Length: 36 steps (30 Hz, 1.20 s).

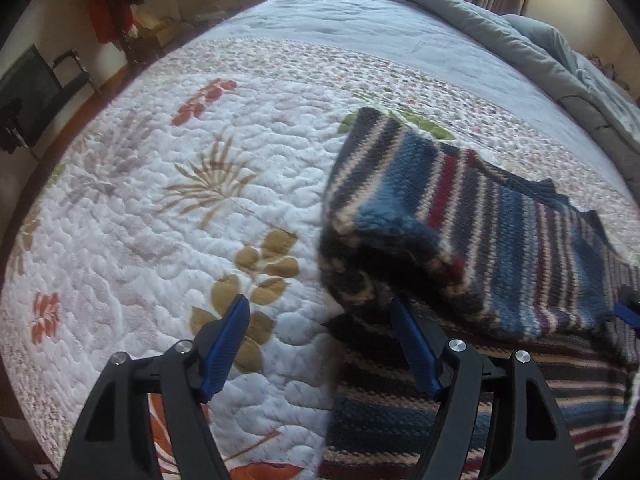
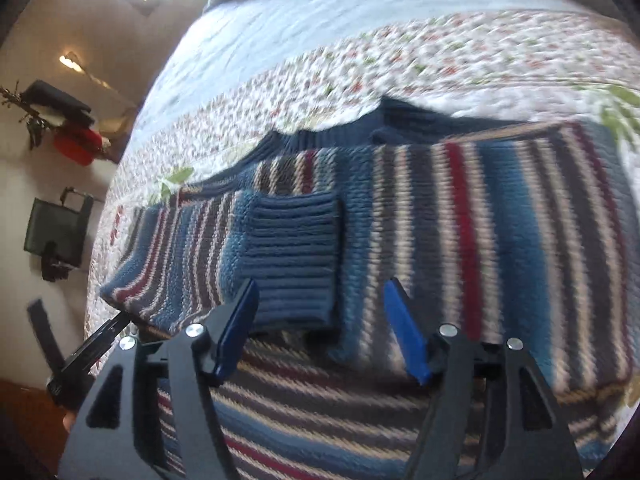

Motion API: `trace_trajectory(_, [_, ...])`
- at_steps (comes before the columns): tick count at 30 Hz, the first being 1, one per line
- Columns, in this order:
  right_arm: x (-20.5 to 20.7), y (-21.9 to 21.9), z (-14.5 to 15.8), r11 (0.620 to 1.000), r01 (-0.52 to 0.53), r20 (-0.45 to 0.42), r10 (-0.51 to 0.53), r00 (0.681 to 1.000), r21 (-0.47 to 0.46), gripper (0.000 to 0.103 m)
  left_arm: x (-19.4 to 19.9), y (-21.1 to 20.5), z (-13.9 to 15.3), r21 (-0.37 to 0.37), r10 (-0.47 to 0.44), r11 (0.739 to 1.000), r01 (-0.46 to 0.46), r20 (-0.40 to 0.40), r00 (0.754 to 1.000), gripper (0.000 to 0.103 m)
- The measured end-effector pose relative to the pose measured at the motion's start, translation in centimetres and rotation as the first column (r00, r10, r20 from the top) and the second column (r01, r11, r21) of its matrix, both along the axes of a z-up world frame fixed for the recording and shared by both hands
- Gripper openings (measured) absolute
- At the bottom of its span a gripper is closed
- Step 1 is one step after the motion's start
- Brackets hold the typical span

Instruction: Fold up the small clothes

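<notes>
A striped knit sweater (image 1: 500, 224) in blue, cream, dark grey and red lies partly folded on the quilted bed. My left gripper (image 1: 320, 312) is open and empty at the sweater's left edge, its right finger under a raised fold. In the right wrist view the sweater (image 2: 460, 220) fills the middle, with a sleeve folded across it and its ribbed blue cuff (image 2: 296, 256) lying on top. My right gripper (image 2: 320, 300) is open and empty just above the cuff's near edge. The left gripper's tip (image 2: 100, 334) shows at the sweater's left edge.
The white floral quilt (image 1: 160, 208) covers the bed. A grey-blue duvet (image 1: 520, 40) is bunched at the far end. Beyond the bed's left edge stand a dark chair (image 1: 36, 96) and hanging clothes (image 1: 108, 12). Wooden floor lies below.
</notes>
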State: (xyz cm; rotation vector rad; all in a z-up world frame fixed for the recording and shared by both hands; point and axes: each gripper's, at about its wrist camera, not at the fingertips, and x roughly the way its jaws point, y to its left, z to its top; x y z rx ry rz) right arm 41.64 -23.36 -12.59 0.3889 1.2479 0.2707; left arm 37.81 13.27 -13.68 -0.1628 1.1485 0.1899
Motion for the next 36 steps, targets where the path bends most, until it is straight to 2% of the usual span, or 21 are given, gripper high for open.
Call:
trace_trajectory(1, [0.5, 0.8, -0.6, 1.000, -0.020, -0.026, 0.020, 0.999, 0.003, 0.065, 0.0, 0.0, 0.0, -0.017, -0.002, 1.000, 0.002, -0.002, 1.000, 0.074])
trace_trajectory(2, [0.9, 1.3, -1.0, 1.000, -0.028, -0.042, 0.029, 0.999, 0.002, 0.059, -0.1, -0.1, -0.1, -0.025, -0.004, 1.000, 0.003, -0.004, 1.000, 0.074])
trace_trajectory(6, [1.1, 3.0, -0.8, 0.996, -0.067, -0.014, 0.067, 0.998, -0.054, 0.029, -0.2, -1.1, 0.3, -0.056, -0.028, 0.998, 0.028, -0.001, 1.000, 0.074])
trace_trajectory(8, [1.1, 3.0, -0.3, 0.996, -0.074, 0.003, 0.074, 0.997, -0.056, 0.021, -0.3, -1.8, 0.7, -0.073, -0.052, 0.996, 0.053, 0.010, 0.999, 0.074])
trace_trajectory(10, [1.1, 2.7, 0.5, 0.995, -0.069, 0.034, 0.072, 0.997, -0.065, 0.019, -0.4, -2.9, 1.2, -0.093, -0.088, 0.992, 0.090, 0.024, 0.996, 0.074])
trace_trajectory(13, [0.8, 1.4, 2.9, 0.994, -0.050, 0.112, 0.060, 0.992, -0.093, 0.018, -0.5, -4.5, 1.3, -0.192, -0.148, 0.970, 0.153, 0.038, 0.988, 0.074])
trace_trajectory(16, [0.6, -0.1, 5.3, 0.984, -0.021, 0.193, 0.055, 0.980, -0.174, 0.018, -0.5, -5.7, 0.7, -0.273, -0.182, 0.944, 0.184, 0.033, 0.983, 0.074])
trace_trajectory(18, [0.6, -1.1, 5.8, 0.976, 0.002, 0.218, 0.047, 0.975, -0.219, 0.018, -0.2, -6.2, 0.0, -0.310, -0.194, 0.932, 0.189, 0.016, 0.981, 0.074])
trace_trajectory(21, [1.1, -2.9, 5.1, 0.953, 0.049, 0.217, 0.018, 0.976, -0.300, 0.018, 0.0, -6.3, -0.5, -0.287, -0.180, 0.942, 0.173, -0.001, 0.984, 0.074])
trace_trajectory(23, [1.8, -3.8, 3.3, 0.954, 0.056, 0.170, -0.005, 0.985, -0.296, 0.018, 0.0, -6.2, -0.3, -0.250, -0.174, 0.953, 0.170, 0.006, 0.985, 0.074])
trace_trajectory(25, [2.4, -4.4, 1.0, 0.945, 0.059, 0.121, -0.021, 0.992, -0.323, 0.017, 0.1, -6.0, 0.4, -0.241, -0.174, 0.954, 0.176, 0.027, 0.984, 0.074])
trace_trajectory(28, [2.9, -3.9, -1.4, 0.930, 0.054, 0.083, -0.025, 0.996, -0.363, 0.017, 0.0, -5.8, 1.6, -0.245, -0.171, 0.950, 0.191, 0.102, 0.980, 0.074])
trace_trajectory(31, [3.0, -3.6, -1.2, 0.923, 0.050, 0.091, -0.016, 0.996, -0.382, 0.019, 0.3, -5.8, 1.5, -0.250, -0.169, 0.947, 0.201, 0.145, 0.975, 0.077])
trace_trajectory(34, [2.0, -3.8, 0.0, 0.917, 0.078, 0.113, -0.037, 0.993, -0.391, 0.041, 1.4, -6.3, -0.7, -0.235, -0.160, 0.957, 0.172, 0.072, 0.985, 0.077])
trace_trajectory(36, [1.0, -3.7, 1.7, 0.928, 0.092, 0.159, -0.036, 0.987, -0.361, 0.041, 1.6, -6.2, -1.6, -0.253, -0.154, 0.954, 0.161, 0.048, 0.987, 0.076])
